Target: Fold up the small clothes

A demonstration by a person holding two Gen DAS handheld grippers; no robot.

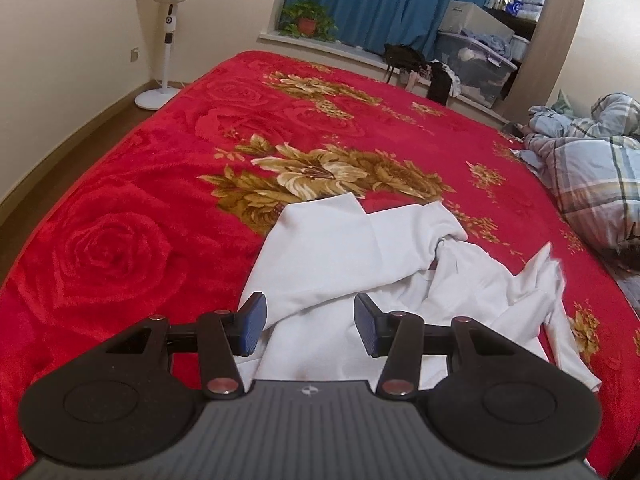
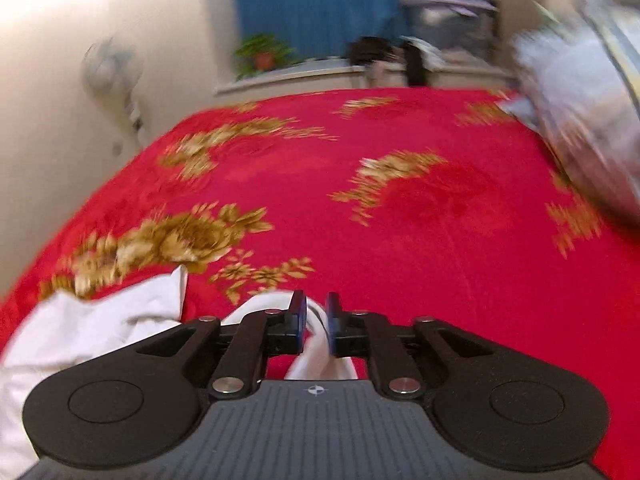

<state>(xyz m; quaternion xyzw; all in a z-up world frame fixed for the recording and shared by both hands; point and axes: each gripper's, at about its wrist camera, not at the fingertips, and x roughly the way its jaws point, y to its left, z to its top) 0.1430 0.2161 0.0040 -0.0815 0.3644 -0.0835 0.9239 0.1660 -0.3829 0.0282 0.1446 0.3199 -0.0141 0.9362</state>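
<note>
A white garment [image 1: 352, 256] lies crumpled on the red flowered blanket [image 1: 140, 208], part folded over, one end trailing to the right. My left gripper [image 1: 310, 326] is open and empty, just above the near part of the garment. In the right wrist view, my right gripper [image 2: 316, 320] is shut on a fold of the white garment [image 2: 316, 344], which runs between the blue pads [image 2: 300, 316]. More of the cloth [image 2: 92, 320] bunches to the left on the blanket [image 2: 420, 216]. This view is blurred by motion.
A plaid quilt [image 1: 592, 176] is heaped at the bed's right side; it also shows in the right wrist view [image 2: 580, 92]. A standing fan [image 1: 170, 20] is by the left wall. A potted plant [image 1: 306, 20] and a storage bin [image 1: 476, 64] sit at the window ledge beyond the bed.
</note>
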